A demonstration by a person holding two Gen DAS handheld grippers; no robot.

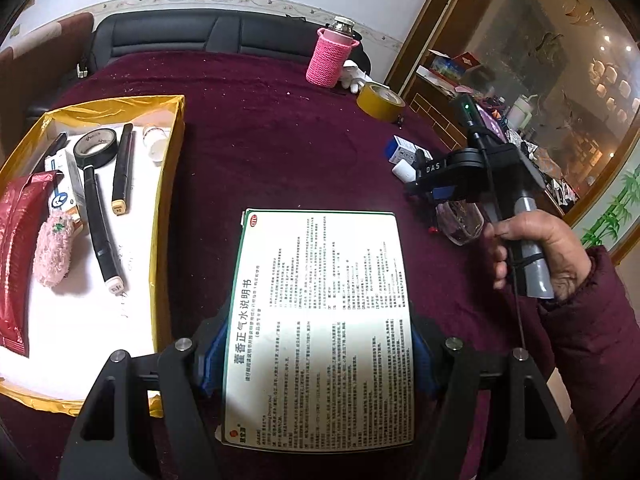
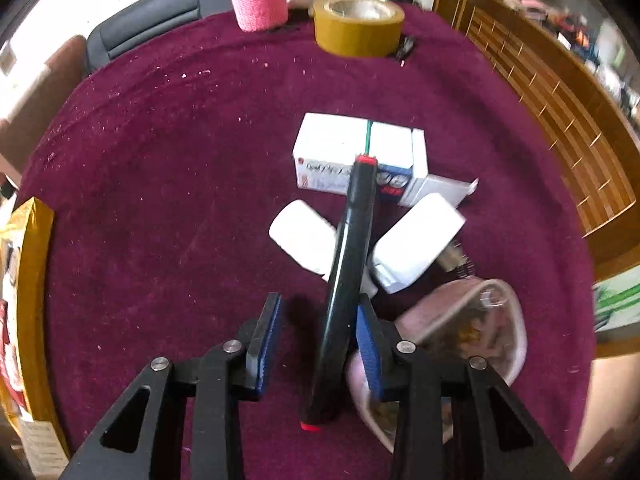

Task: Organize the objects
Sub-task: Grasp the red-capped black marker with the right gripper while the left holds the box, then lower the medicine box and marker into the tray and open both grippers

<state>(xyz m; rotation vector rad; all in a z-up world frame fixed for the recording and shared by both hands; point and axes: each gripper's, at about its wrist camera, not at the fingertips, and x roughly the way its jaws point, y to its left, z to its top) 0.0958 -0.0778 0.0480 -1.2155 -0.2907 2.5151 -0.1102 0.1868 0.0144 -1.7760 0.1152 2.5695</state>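
My left gripper (image 1: 316, 354) is shut on a flat white medicine box (image 1: 320, 320) with green edging and Chinese print, held above the maroon tablecloth (image 1: 280, 140), right of the yellow tray (image 1: 170, 184). My right gripper (image 2: 318, 330) is open around a black marker (image 2: 346, 276) with red ends, which lies against the right finger (image 2: 368, 344) with a gap on the left. The right gripper also shows in the left wrist view (image 1: 432, 190), low over the clutter at the table's right.
The tray holds two markers (image 1: 122, 168), black tape (image 1: 96, 146), a red packet (image 1: 16, 256), a pink fluffy item (image 1: 54, 250). By the right gripper lie small white boxes (image 2: 356, 160), white bottles (image 2: 304, 236), a clear bag (image 2: 472, 332). Behind stand yellow tape (image 2: 358, 26), a pink-sleeved jar (image 1: 332, 58).
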